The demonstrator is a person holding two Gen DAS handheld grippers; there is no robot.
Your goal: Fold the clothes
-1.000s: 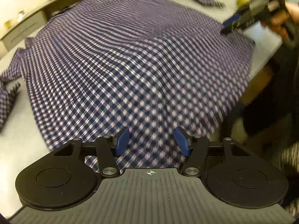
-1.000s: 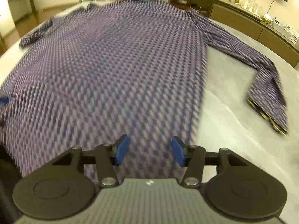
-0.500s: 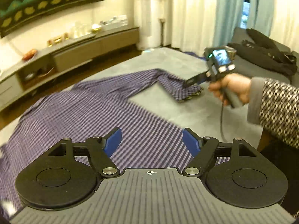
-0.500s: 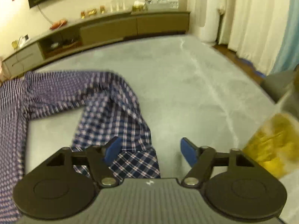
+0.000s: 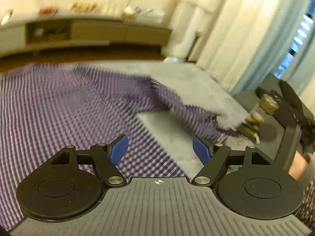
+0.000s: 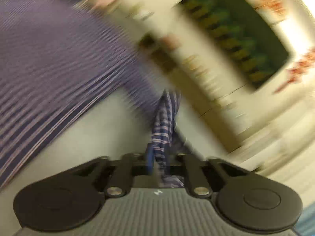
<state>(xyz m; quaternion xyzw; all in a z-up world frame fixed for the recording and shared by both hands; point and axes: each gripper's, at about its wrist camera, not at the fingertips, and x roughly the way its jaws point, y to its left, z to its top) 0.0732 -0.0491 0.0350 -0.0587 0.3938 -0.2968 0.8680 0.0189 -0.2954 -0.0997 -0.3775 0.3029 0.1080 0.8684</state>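
Clearly the checked shirt (image 5: 59,108), in purple, navy and white, lies spread over the grey table (image 5: 193,82), and its body fills the left half of the left wrist view. One sleeve (image 5: 187,110) runs from the body toward the right side of the table. Its far end is raised off the surface, near a blurred dark shape at the right edge that I cannot identify with certainty.

From the right wrist view the end of this sleeve (image 6: 164,122) enters between the fingers of the right gripper (image 6: 159,163). The jaws are closing, they stand near together, and the cloth is pinched between them; a blue pad (image 6: 149,159) shows on the left of the fabric, while the other pad is hidden by it. Behind it the shirt body (image 6: 49,49) is very smeared by motion.

The left gripper (image 5: 159,149) hangs above the near edge of the shirt, its jaws wide apart, and nothing is between the blue pads (image 5: 119,150); below them I see only cloth and bare table.

Further out there is a low sideboard (image 5: 88,33) along the wall with small objects on top, then white and pale blue curtains (image 5: 246,39) at the right. A dark picture with a green and yellow pattern (image 6: 236,37) hangs on the wall. No writing or brand can be read; the blur is too strong.
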